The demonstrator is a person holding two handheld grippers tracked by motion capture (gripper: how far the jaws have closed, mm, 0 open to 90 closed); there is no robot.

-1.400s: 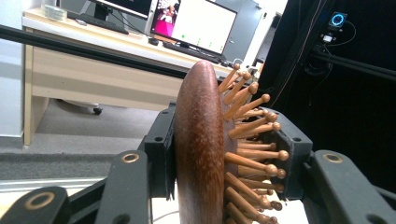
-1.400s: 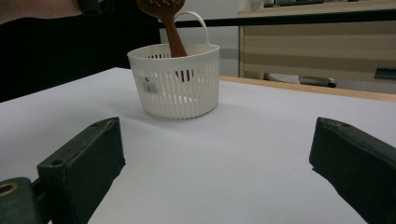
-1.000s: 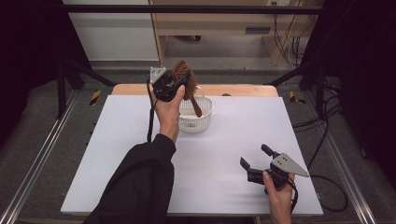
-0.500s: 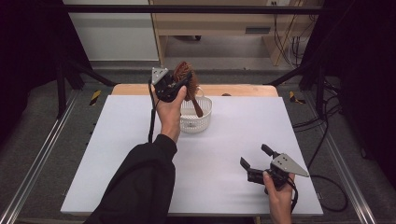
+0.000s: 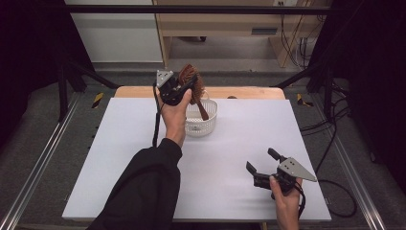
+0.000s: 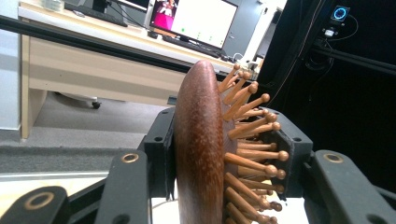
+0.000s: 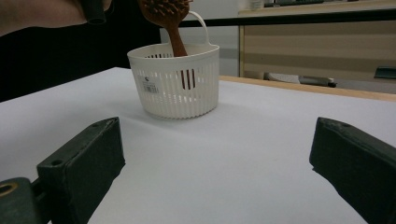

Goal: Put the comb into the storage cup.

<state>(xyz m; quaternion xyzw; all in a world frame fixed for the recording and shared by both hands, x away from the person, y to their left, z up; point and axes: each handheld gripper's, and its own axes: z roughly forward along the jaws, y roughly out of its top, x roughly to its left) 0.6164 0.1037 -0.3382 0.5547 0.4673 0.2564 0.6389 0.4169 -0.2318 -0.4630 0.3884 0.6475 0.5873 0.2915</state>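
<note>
My left gripper [image 5: 184, 88] is raised above the white slotted basket [image 5: 209, 120] at the table's far middle, shut on the head of a brown wooden hairbrush [image 5: 189, 76]. In the left gripper view the brush head [image 6: 201, 149] stands on edge between the jaws, its wooden pins [image 6: 252, 126] pointing right. The brush handle [image 5: 201, 109] slants down into the basket [image 7: 175, 88], as the right gripper view shows with the handle [image 7: 177, 41] inside the rim. My right gripper [image 5: 261, 165] rests near the table's front right, open, nothing between its jaws.
The white table top [image 5: 239, 139] spreads between the basket and my right gripper. A wooden strip [image 5: 249, 92] runs along its far edge. Beyond stand a desk [image 6: 93, 60] with monitors and dark frame posts [image 5: 325, 81].
</note>
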